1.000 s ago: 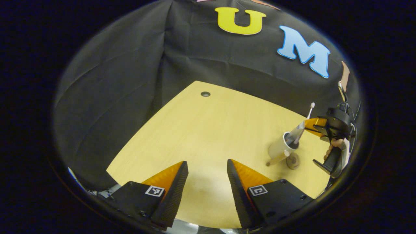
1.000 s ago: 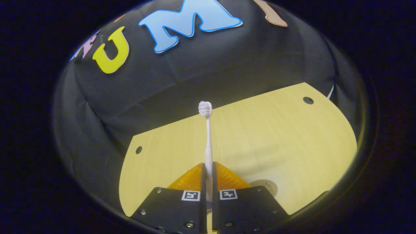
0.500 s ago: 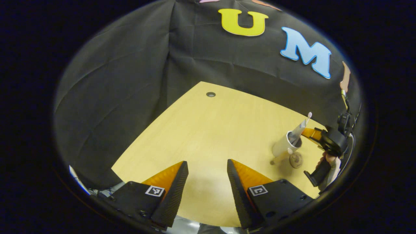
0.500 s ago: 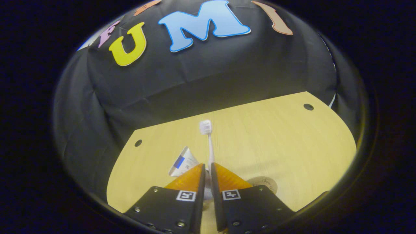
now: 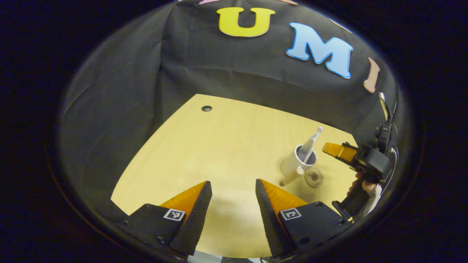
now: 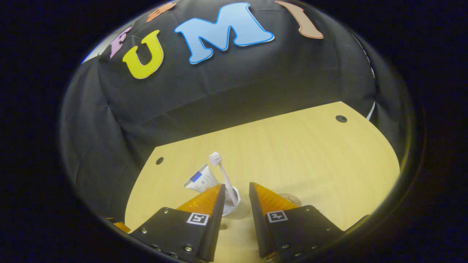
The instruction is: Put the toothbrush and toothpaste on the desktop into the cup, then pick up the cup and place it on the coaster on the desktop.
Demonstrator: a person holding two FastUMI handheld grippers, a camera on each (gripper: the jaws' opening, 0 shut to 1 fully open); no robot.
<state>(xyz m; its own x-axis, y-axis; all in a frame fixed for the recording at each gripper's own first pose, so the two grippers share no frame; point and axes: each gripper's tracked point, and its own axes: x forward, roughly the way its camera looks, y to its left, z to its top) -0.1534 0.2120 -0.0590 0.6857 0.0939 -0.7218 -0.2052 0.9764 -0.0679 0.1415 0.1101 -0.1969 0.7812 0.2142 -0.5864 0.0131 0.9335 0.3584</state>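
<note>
My right claw (image 6: 236, 195) has its fingers apart, holding nothing. The cup (image 6: 234, 204) stands on the desk (image 6: 310, 153) right in front of it, in the gap between my fingertips, but I cannot tell whether either finger touches it. The toothbrush (image 6: 221, 171) stands in the cup, head up and tilted to my left, and the toothpaste (image 6: 201, 179) leans out of the cup further left. The coaster (image 6: 289, 199) lies flat just right of the cup, partly hidden behind my right finger.

My left claw (image 5: 233, 197) hangs wide open over bare desk, well apart from the cup (image 5: 294, 164), which sits ahead to its right beside the coaster (image 5: 314, 177).
</note>
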